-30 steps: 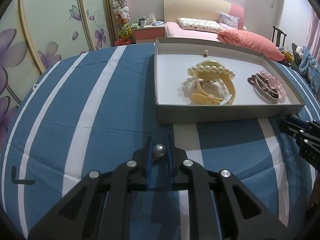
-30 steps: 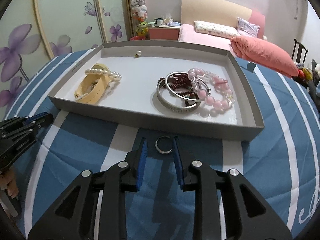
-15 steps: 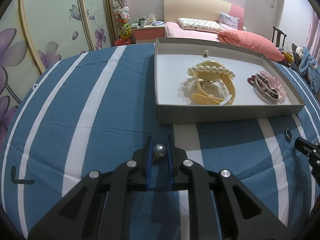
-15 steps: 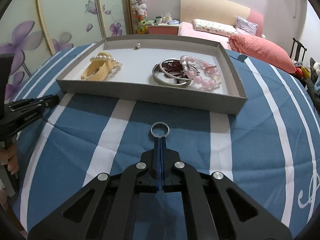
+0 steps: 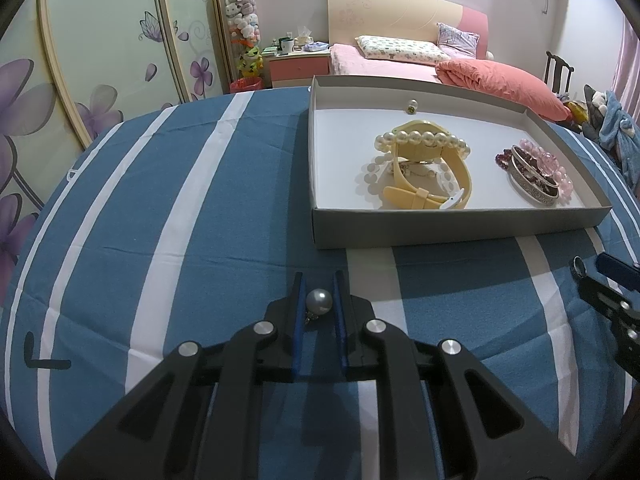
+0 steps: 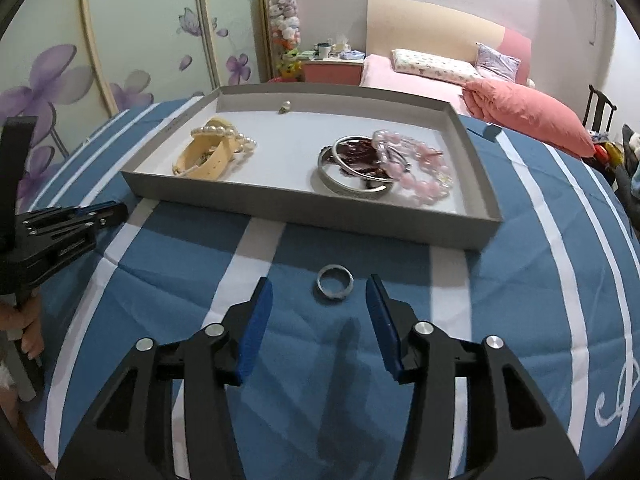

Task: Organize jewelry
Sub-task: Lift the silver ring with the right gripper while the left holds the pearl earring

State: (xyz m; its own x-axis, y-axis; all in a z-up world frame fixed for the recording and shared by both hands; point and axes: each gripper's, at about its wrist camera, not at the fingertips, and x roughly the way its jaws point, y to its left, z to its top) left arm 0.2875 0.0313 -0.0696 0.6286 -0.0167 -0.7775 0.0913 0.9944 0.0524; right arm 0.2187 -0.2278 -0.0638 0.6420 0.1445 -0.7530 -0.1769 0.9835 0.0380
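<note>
Grey pearl earring (image 5: 319, 301) clamped between left tongs (image 5: 318, 294), silver ring (image 6: 334, 287) flat on striped cloth

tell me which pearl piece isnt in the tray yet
The single grey pearl earring, gripped between the left tongs over the striped cloth. The cream pearl bracelet and small pearl stud already lie in the tray.

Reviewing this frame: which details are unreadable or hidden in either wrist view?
- Small item at the tray's far wall: too small in both views to identify.
- Dark red piece under the bangles: overlapped, extent unclear.
- Pearl earring's underside: hidden between the left tool's fingers.
- Right tool: cut off by the left view's edge.
- Ring: any engraving too small to read.
</note>
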